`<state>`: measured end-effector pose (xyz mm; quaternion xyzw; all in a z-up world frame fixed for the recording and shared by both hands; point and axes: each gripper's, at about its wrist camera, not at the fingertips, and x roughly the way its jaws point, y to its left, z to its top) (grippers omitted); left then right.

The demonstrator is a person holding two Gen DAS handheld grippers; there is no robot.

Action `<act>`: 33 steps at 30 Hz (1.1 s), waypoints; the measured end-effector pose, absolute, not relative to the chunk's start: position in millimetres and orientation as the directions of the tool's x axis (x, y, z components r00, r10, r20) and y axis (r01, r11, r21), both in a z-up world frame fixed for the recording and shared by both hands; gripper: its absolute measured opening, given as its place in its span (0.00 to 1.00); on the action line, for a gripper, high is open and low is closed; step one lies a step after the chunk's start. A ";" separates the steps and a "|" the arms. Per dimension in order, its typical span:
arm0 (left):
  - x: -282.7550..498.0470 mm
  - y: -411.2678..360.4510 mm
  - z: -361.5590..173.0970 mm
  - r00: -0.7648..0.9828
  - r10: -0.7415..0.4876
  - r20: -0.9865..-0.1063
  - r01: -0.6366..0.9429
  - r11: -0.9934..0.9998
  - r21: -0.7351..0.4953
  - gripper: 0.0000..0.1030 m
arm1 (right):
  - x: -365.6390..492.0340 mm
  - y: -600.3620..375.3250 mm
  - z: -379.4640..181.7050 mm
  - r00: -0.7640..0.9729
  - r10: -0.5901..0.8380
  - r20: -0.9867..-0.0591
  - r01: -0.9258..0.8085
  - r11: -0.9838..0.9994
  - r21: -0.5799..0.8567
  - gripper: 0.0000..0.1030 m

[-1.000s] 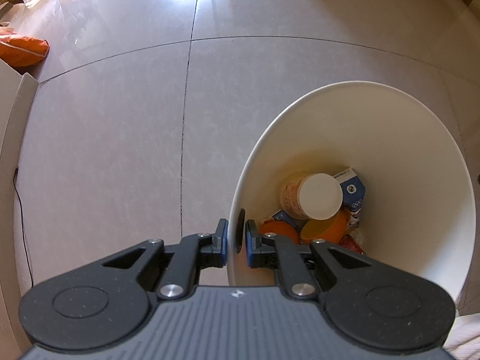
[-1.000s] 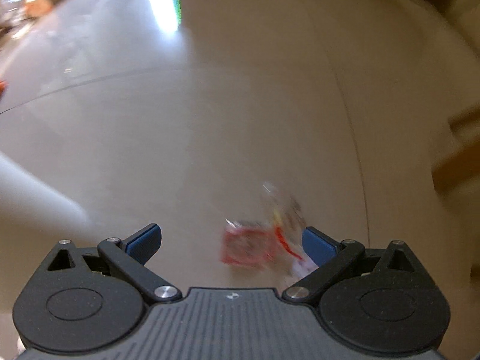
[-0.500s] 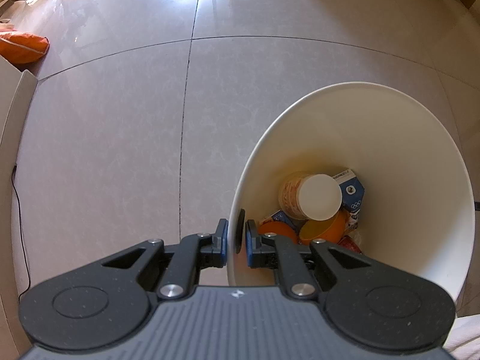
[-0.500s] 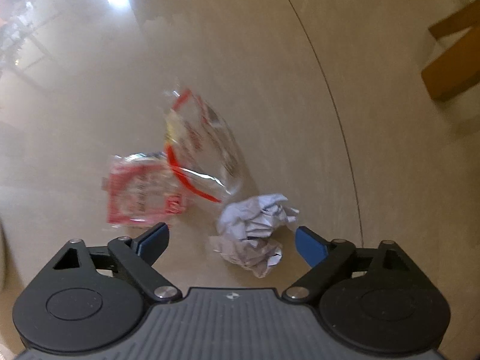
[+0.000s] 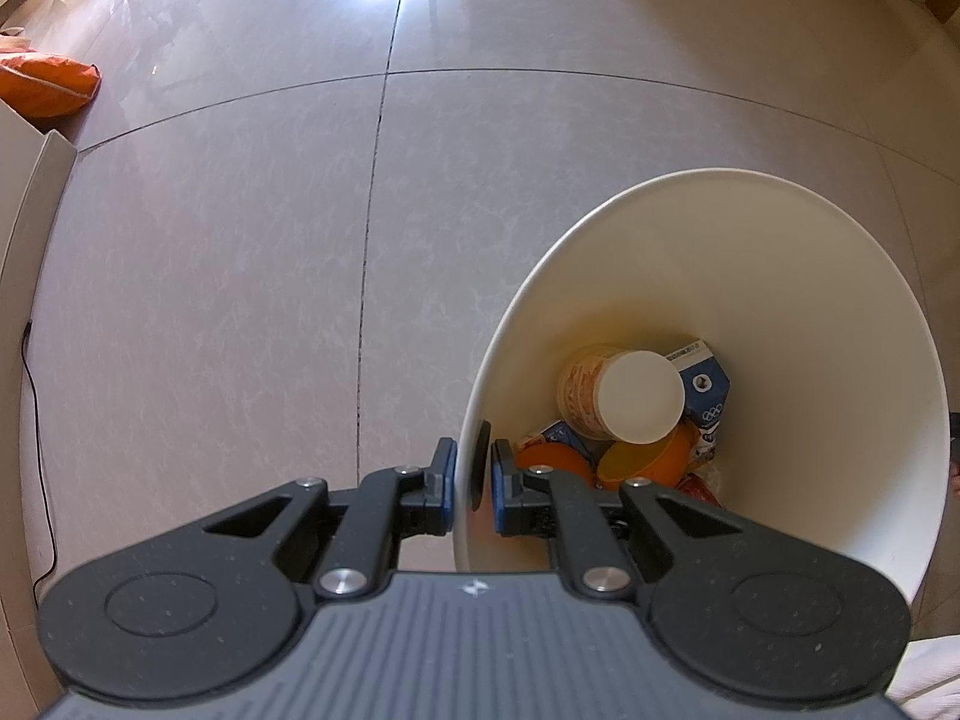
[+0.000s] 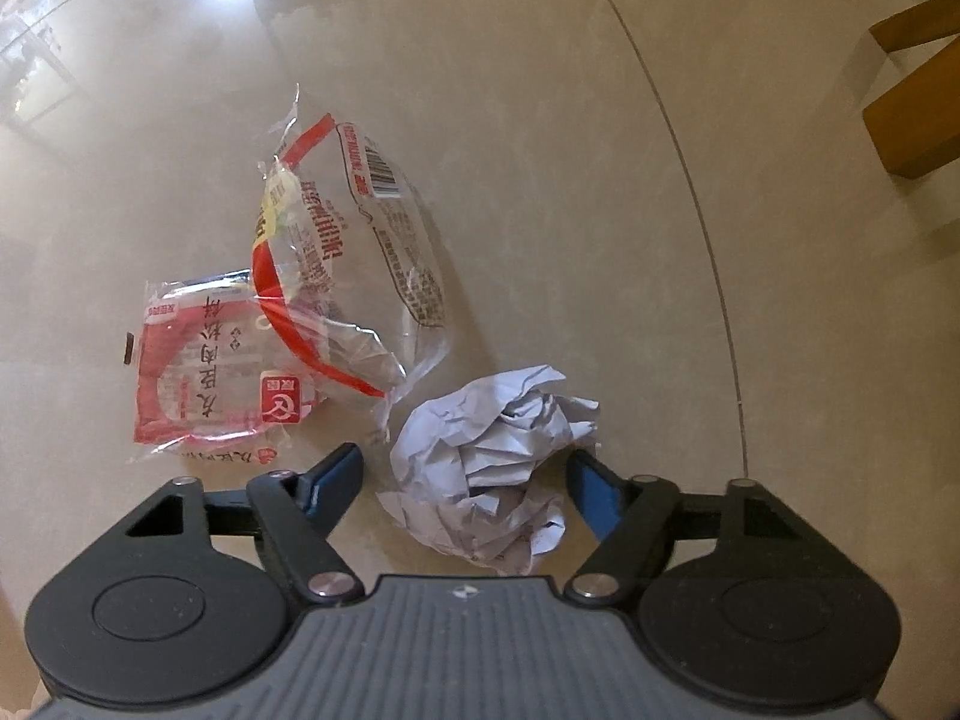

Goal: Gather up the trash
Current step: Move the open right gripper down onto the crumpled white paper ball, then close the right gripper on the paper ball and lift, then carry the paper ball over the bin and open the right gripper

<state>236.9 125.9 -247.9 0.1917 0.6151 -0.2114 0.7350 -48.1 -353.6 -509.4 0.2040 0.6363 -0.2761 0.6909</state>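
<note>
1. Right tongs [image 6: 465, 471] have closed in on the crumpled paper [image 6: 492, 468]; it now sits between the spread tips, on the floor.
2. Left tongs [image 5: 470, 474] unchanged, pinching the near-left rim of the white bin [image 5: 780, 276].

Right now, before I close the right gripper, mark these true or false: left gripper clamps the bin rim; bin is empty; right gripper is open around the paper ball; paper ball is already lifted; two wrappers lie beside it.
1. The left gripper clamps the bin rim. True.
2. The bin is empty. False: a cup, a carton and other trash lie inside.
3. The right gripper is open around the paper ball. True.
4. The paper ball is lifted. False: it lies on the floor.
5. Two wrappers lie beside it. True: the red wrapper and the clear wrapper.
</note>
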 end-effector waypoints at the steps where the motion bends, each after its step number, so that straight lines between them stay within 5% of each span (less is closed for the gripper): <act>1: 236.8 125.9 -247.8 0.154 -0.074 -0.985 0.547 0.837 0.023 0.10 | -51.3 -354.0 -510.1 0.038 -0.124 -0.992 0.645 0.761 -0.070 0.74; 5: 236.7 125.7 -247.9 0.155 -0.073 -0.985 0.550 0.835 0.025 0.10 | -60.5 -359.6 -499.9 0.048 -0.098 -0.994 0.669 0.742 -0.040 0.61; 13: 236.6 126.7 -248.2 0.155 -0.077 -0.985 0.552 0.834 0.022 0.10 | -55.1 -358.3 -488.9 -0.031 -0.084 -0.996 0.668 0.739 -0.083 0.51; 24: 237.4 127.4 -248.3 0.154 -0.080 -0.985 0.552 0.833 0.018 0.10 | -50.4 -309.5 -463.2 -0.148 -0.105 -0.983 0.528 0.832 -0.168 0.51; 33: 231.6 121.4 -249.4 0.173 -0.063 -0.983 0.567 0.822 0.047 0.10 | -17.9 -235.7 -355.1 -0.008 -0.090 -0.996 0.343 0.935 -0.087 0.51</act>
